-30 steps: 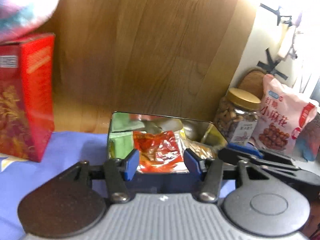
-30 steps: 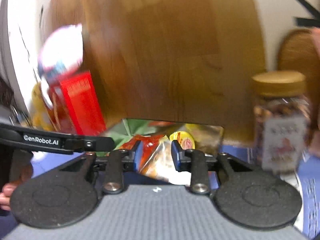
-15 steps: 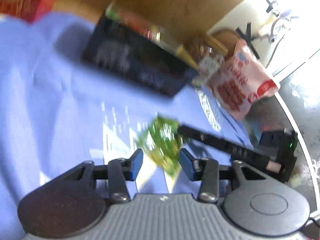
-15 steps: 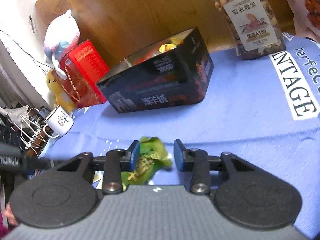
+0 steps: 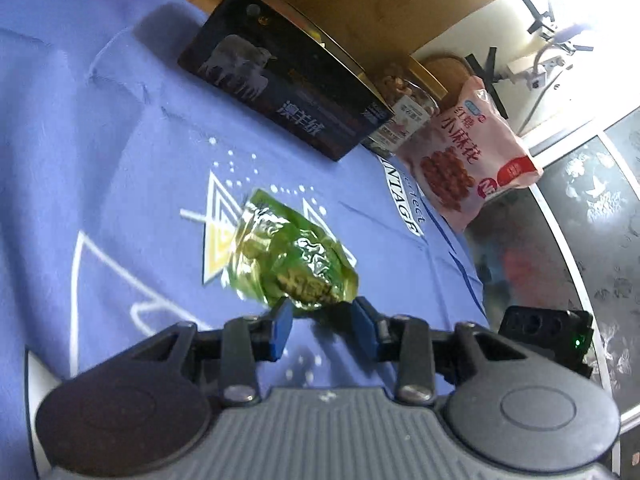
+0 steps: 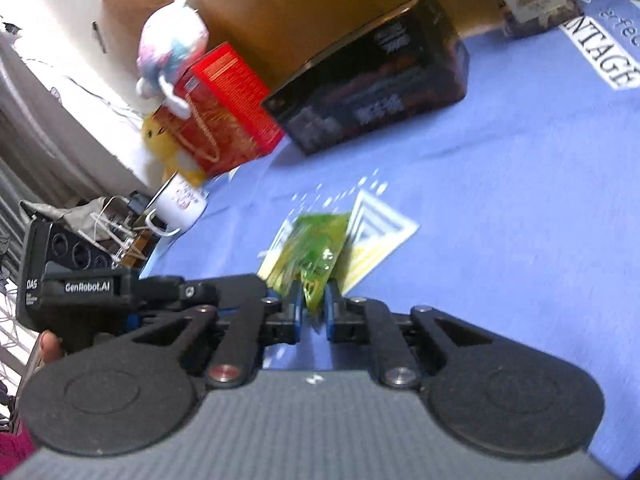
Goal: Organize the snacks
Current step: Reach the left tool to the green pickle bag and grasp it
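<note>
The right gripper (image 6: 311, 312) sits nearest in its own view, its blue pads pinched almost together on the near corner of the green snack packet (image 6: 314, 252); its jaws have just been closing, and the packet's crinkled edge is squeezed between them. That corner looks like the natural handle, since the rest of the packet lies flat on the blue cloth (image 6: 520, 200). The left gripper (image 5: 322, 326) comes at the same green snack packet (image 5: 288, 258) from the other side, its jaws have also just been closing, yet they are still parted, with the packet's near edge just reaching in between them and no pad clearly pressing on it. It probably stands ready to steady or share the packet. The packet lies over a white and yellow triangle print, well apart from the dark box (image 5: 288, 72) further back, which stands against the wooden board and seems the likely place for snacks. Beyond the box stand a nut jar (image 5: 404, 112) and a pink snack bag (image 5: 468, 152)
</note>
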The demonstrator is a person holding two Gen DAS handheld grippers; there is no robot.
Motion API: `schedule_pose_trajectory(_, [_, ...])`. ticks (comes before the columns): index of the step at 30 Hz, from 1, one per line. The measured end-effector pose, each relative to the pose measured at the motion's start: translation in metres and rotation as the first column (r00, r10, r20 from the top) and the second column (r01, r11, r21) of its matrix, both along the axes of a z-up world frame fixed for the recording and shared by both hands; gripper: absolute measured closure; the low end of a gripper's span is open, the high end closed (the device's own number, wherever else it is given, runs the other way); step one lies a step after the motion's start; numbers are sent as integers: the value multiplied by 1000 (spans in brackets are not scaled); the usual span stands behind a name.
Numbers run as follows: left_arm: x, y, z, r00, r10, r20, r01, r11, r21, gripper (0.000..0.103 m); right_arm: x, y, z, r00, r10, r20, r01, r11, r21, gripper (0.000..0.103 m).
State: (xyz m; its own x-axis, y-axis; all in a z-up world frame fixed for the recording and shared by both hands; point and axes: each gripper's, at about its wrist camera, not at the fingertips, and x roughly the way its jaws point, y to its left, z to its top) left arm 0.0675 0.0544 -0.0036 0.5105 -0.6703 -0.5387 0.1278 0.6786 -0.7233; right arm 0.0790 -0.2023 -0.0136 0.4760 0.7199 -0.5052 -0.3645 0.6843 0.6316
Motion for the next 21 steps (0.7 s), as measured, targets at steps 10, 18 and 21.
schedule_pose_trajectory(10, [-12, 34, -11, 997, 63, -41, -66, 994, -83, 70, -21, 3, 3, 999, -22, -38, 25, 998, 65, 76])
schedule_pose_trajectory(18, [-12, 35, -9, 998, 57, -22, -59, 996, -70, 66, -13, -8, -1, 987, -128, -94, 140, 982, 129, 70])
schedule_pose_trajectory(21, [-11, 35, -9, 998, 57, -26, -59, 995, -77, 65, -10, -3, 0, 985, -145, -90, 154, 983, 103, 84])
